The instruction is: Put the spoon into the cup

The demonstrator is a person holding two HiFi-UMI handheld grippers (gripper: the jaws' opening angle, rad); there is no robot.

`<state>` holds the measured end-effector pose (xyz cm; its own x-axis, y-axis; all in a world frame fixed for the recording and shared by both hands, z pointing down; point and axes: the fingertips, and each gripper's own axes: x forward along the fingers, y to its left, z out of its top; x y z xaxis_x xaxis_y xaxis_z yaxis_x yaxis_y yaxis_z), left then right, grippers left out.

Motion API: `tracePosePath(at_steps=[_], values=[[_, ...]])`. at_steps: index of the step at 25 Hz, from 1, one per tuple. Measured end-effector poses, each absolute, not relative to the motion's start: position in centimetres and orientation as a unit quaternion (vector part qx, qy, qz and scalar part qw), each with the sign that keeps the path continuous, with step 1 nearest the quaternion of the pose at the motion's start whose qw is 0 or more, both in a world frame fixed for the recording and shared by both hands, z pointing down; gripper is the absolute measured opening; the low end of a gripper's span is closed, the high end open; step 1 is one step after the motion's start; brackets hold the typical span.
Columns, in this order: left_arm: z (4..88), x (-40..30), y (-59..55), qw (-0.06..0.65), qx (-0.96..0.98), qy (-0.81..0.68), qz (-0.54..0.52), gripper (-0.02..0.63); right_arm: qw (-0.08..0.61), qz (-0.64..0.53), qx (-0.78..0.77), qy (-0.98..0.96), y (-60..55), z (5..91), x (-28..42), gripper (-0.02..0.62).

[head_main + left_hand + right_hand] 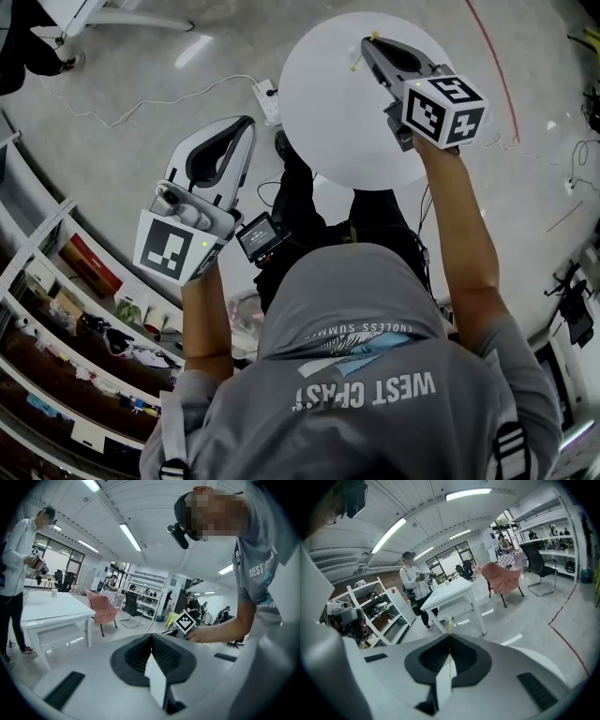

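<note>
Over the smooth round white table (319, 122), at twelve o'clock, the right claw (367, 43) is clamped on a thin yellow spoon (449, 626). The left claw (151, 637), at nine o'clock, is closed and empty.

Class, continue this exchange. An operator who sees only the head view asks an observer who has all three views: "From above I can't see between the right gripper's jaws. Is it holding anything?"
Observer: Yes. The right gripper view shows the right gripper shut on a thin yellow strip, possibly the spoon seen edge-on, poking out past the jaw tips.
Operator: And the other one?
Observer: The left gripper view shows the left gripper shut, with nothing between its jaws.
Operator: What lies ahead of the right one?
Observer: A white table and a pink chair on the floor; I see no cup there.
</note>
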<state>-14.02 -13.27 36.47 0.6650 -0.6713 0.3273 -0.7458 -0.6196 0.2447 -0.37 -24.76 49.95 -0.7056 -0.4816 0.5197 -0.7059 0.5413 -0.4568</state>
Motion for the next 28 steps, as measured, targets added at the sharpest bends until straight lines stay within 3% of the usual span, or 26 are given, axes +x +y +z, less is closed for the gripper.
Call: tracePosePath(at_steps=[28], values=[[38.6,-14.4,-13.3,0.206,0.887,-0.399,0.106,0.006,0.175,0.338,0.353,-0.854,-26.0,52.5,-0.2,0.003]])
